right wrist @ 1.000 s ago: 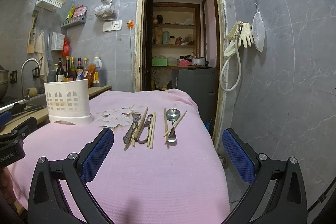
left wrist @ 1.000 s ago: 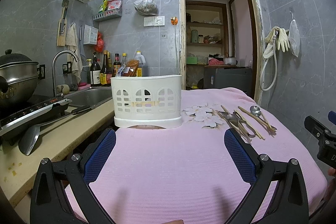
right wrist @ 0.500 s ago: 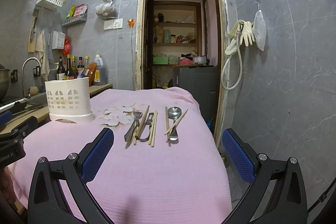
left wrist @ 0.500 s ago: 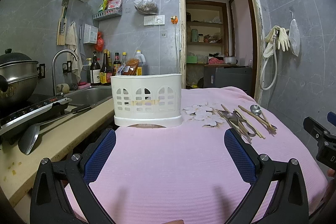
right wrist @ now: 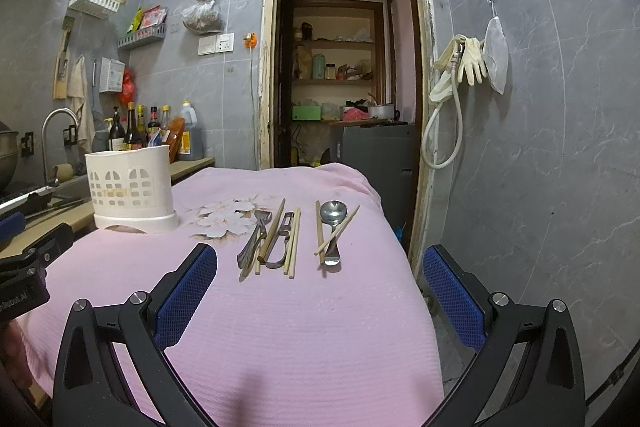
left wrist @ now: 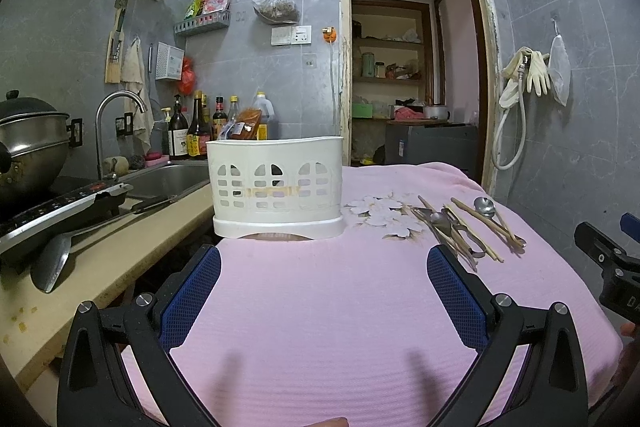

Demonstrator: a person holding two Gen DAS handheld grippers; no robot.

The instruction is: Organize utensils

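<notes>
While both grippers hover low over the pink ribbed cloth [right wrist: 320,339], very little differs from the pictures of half a second and one second before. In the right wrist view the utensils sit a bit lower and nearer than before, so this camera has come slightly forward; in the left wrist view the white plastic utensil holder with arched cut-outs [left wrist: 276,183] keeps almost the same place.

The left gripper [left wrist: 324,287] has its two blue-padded fingers spread wide with nothing between them, and the right gripper [right wrist: 320,291] is spread wide and empty as well.

The task's things lie on the cloth ahead of the right gripper. A steel spoon [right wrist: 332,223] lies with its bowl away from the camera, one wooden chopstick just beside it on the left and another crossing its handle. To the left is a second group: wooden chopsticks [right wrist: 294,243], a metal peeler [right wrist: 280,239] and a steel fork [right wrist: 256,235], touching and partly overlapping. A white flower pattern [right wrist: 228,219] on the cloth lies between this group and the holder, which stands upright at the cloth's far left.

On writing: a yellowish worn strip crosses the holder's front, but I cannot read it. The bottles [left wrist: 196,131] behind it carry labels too small to read. White letters on the left gripper's body [right wrist: 16,303] are partly cut off.
</notes>
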